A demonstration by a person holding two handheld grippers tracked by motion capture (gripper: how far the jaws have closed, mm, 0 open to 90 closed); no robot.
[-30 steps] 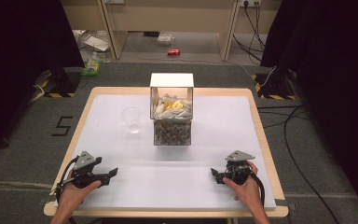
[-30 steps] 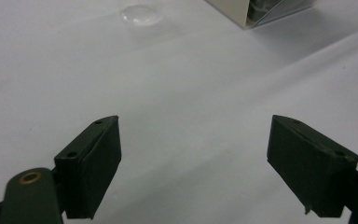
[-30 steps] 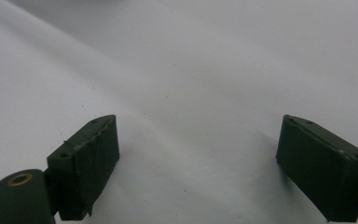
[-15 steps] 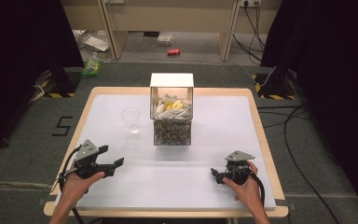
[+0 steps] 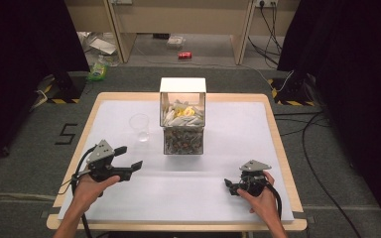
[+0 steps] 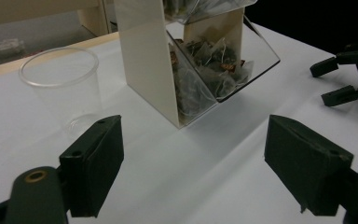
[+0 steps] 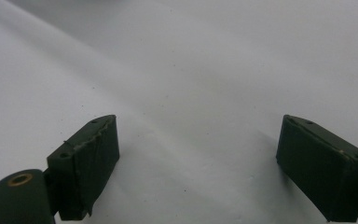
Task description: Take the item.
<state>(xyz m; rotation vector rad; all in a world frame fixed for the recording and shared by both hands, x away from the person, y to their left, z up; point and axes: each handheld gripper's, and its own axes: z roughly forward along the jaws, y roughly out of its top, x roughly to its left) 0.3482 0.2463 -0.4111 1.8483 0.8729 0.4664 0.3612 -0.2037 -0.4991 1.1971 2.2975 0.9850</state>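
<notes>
A clear-fronted white dispenser box (image 5: pixel 182 124) full of tea bags (image 5: pixel 181 115) stands at mid-table. Left of it is an empty clear plastic cup (image 5: pixel 139 127). My left gripper (image 5: pixel 129 157) hovers open in front of the cup, aimed toward the box's lower front. From the left gripper view, its jaws (image 6: pixel 191 168) stand wide apart with nothing between them; the cup (image 6: pixel 60 88) is ahead on the left and the box (image 6: pixel 154 60) with its tea bags (image 6: pixel 209 70) straight ahead. My right gripper (image 5: pixel 230 187) rests open near the front right, jaws (image 7: pixel 196 163) over bare white surface.
A white sheet covers the wooden table (image 5: pixel 238 124). The right gripper (image 6: pixel 326 83) appears at the far right of the left gripper view. Cables (image 5: pixel 322 148), a red can (image 5: pixel 184 55) and litter lie on the floor beyond the table.
My left gripper has lifted and moved forward and to the right, toward the cup and box. The right gripper has stayed put.
</notes>
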